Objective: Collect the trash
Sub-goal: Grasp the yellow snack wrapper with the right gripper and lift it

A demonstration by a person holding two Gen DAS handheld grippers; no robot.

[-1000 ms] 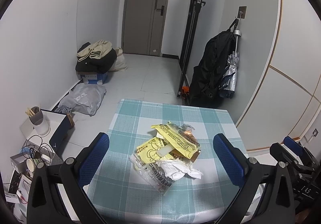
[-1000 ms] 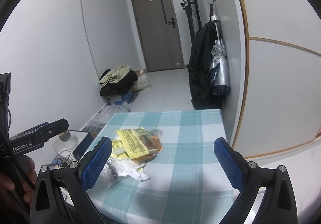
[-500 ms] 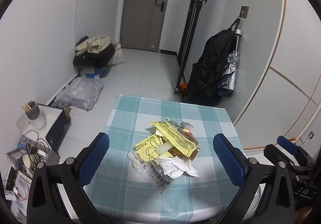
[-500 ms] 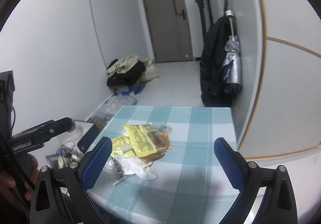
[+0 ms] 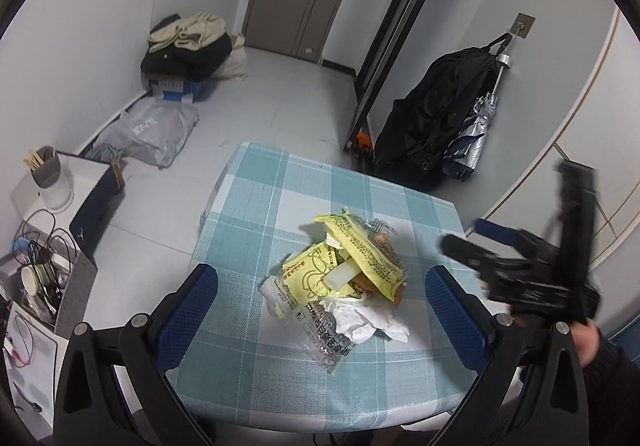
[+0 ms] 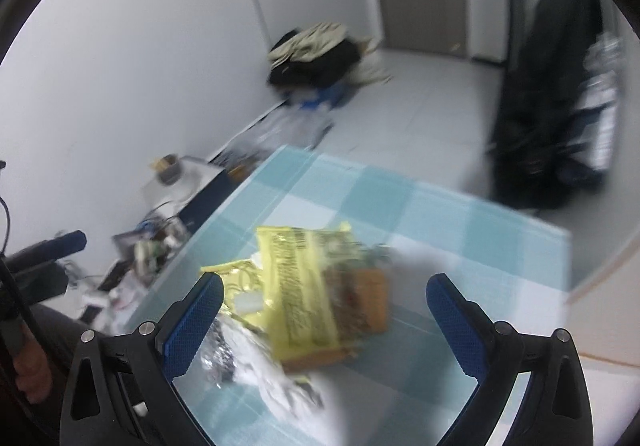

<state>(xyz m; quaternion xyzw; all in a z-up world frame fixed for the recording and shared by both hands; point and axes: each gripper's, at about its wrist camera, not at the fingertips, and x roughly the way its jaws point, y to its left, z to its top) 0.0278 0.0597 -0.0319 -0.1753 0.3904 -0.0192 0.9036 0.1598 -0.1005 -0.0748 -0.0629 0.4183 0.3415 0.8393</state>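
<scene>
1. Two risks show in the left wrist view. The left gripper, blue-padded with its tongs wide apart and holding nothing, hangs above a loose heap of trash on the table with the teal-and-white checked cloth. A pinch on the top yellow printed plastic wrapper alone would likely lift one sheet and leave the rest behind. The crumpled white paper tissue at 5 o'clock of the heap and the clear printed film bag at 6 o'clock look light and slippery, so I judge they could slide off toward the near table edge. The right gripper is at 3 o'clock, blurred, close enough that the two tools might collide over the heap.

2. Right wrist view: heavily blurred, which suggests fast motion, and an overshoot could scatter the pile. The right gripper has its tongs apart and empty, framing the yellow wrapper and an orange-brown packet beneath it. The heap sits near the table's left edge, at 9 o'clock.
</scene>
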